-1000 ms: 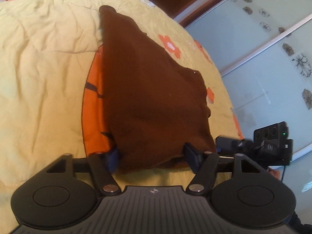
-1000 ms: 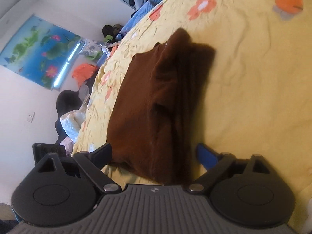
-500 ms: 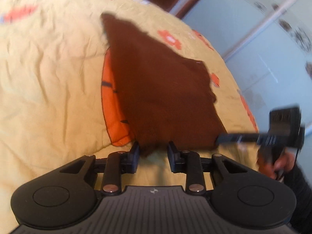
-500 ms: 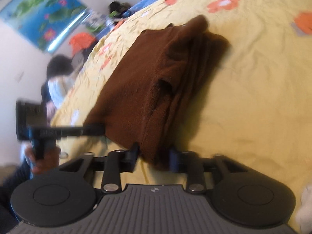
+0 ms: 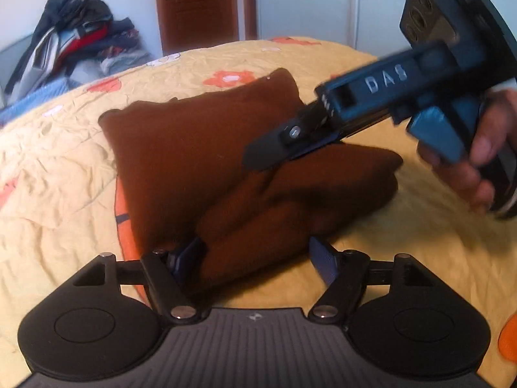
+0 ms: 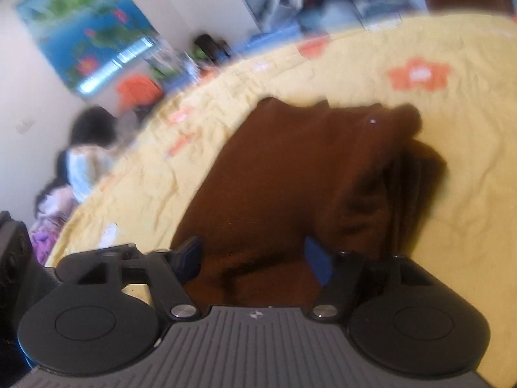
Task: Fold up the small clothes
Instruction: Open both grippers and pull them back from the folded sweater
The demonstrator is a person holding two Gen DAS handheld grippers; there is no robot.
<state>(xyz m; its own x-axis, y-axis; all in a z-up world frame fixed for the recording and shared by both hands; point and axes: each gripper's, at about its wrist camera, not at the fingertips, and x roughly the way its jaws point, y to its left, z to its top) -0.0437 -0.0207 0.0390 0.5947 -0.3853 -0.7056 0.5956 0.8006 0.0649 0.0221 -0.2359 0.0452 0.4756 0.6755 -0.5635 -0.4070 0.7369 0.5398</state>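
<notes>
A dark brown garment [image 5: 206, 148] lies on the yellow flowered bedspread [image 5: 55, 168], its near end folded up over itself into a thick roll [image 5: 290, 200]. My left gripper [image 5: 258, 255] is open, its fingers on either side of the roll's near edge. My right gripper [image 6: 255, 258] is open too, with brown cloth [image 6: 290, 177] lying between its fingers. The right gripper also shows in the left wrist view [image 5: 268, 152], held in a hand above the garment's right side.
A pile of clothes [image 5: 80, 42] lies beyond the bed's far left edge, with a wooden door [image 5: 200, 6] behind. A blue poster [image 6: 87, 29] hangs on the wall and a child [image 6: 87, 158] sits left of the bed.
Both grippers closed on the garment's near edge, carried it up and forward over the rest, and have now opened. The garment is shorter and thicker than before.
</notes>
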